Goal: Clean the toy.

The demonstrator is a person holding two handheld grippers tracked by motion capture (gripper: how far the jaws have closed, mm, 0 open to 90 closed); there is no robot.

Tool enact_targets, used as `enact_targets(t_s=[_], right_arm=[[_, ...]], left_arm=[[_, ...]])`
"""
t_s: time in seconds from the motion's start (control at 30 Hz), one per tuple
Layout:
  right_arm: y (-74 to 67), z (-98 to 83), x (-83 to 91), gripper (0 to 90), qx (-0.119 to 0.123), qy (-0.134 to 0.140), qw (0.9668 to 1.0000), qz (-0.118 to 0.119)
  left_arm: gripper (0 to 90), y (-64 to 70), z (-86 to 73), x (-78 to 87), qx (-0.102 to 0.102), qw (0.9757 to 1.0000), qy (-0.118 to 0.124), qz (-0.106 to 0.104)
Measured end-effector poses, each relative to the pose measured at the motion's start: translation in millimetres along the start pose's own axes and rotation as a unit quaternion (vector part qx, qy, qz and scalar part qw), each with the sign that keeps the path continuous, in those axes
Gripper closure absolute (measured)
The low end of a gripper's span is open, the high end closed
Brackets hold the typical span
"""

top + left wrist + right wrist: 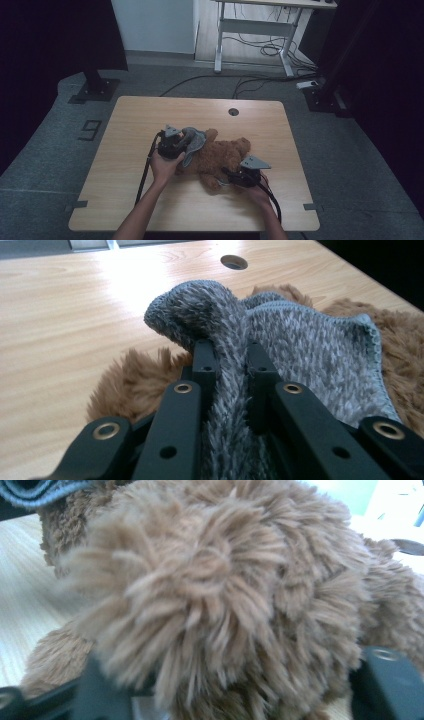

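A brown plush teddy bear lies on its side in the middle of the wooden table. A grey knitted cloth drapes over its left end. My left gripper is shut on a fold of this grey cloth, which bunches up between the two black jaws just above the bear's brown fur. My right gripper sits at the bear's near side, its jaws standing wide on either side of a furry limb. That limb bulges between them, and the pads are hidden by the fur.
A round cable hole sits near the table's far edge. Beyond the table stand a white desk frame, loose floor cables and two black stand bases. Bare tabletop lies on the left and along the front edge.
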State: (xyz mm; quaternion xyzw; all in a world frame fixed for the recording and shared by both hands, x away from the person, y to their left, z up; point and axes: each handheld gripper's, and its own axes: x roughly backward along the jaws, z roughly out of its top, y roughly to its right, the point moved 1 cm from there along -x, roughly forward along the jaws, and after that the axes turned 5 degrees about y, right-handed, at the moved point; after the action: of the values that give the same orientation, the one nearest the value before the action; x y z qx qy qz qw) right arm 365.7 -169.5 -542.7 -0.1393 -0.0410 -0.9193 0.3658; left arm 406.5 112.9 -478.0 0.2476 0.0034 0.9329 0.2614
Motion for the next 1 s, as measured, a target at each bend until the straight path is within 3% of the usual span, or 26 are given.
enact_targets(t_s=[0.13,0.2,0.27,0.33,0.4,0.53,0.67,0.73,0.83,1.0], right_arm=[[-3.6,3.2,6.1,18.1,-0.002,-0.014,0.9999,-0.002],[-4.4,6.3,12.2,15.5,-0.008,-0.013,0.9999,0.005],[-1.9,12.9,22.0,14.8,-0.026,0.003,0.9995,0.015],[3.8,25.1,32.5,14.0,-0.049,0.027,0.9983,0.013],[7.6,35.2,34.6,13.0,-0.052,0.030,0.9982,0.011],[13.8,54.3,21.9,11.8,-0.058,-0.001,0.9983,0.006],[13.3,56.3,2.4,9.7,-0.068,-0.045,0.9965,0.017],[8.7,50.0,-2.9,13.8,-0.071,-0.065,0.9952,0.018],[4.1,36.1,-0.9,27.9,-0.082,-0.067,0.9937,0.037],[-7.8,19.4,14.0,45.6,-0.058,-0.034,0.9964,0.052]], left_arm=[[80.9,6.5,-19.3,9.9,-0.009,0.9995,0.031,0.000],[81.0,6.6,-23.5,14.3,-0.003,0.9993,0.037,-0.006],[81.0,6.5,-27.3,19.4,0.007,0.9990,0.042,-0.015],[81.1,9.0,-30.6,22.6,0.001,0.9988,0.046,-0.016],[81.0,12.2,-34.4,26.5,-0.005,0.9986,0.051,-0.017],[81.1,14.0,-40.7,34.1,0.005,0.9979,0.059,-0.028],[81.2,15.0,-44.7,40.0,0.002,0.9975,0.062,-0.034],[81.1,15.6,-46.6,41.9,0.002,0.9973,0.063,-0.038],[81.1,17.8,-48.6,46.1,-0.003,0.9972,0.060,-0.045],[80.9,21.4,-52.8,56.8,-0.005,0.9967,0.059,-0.056]])
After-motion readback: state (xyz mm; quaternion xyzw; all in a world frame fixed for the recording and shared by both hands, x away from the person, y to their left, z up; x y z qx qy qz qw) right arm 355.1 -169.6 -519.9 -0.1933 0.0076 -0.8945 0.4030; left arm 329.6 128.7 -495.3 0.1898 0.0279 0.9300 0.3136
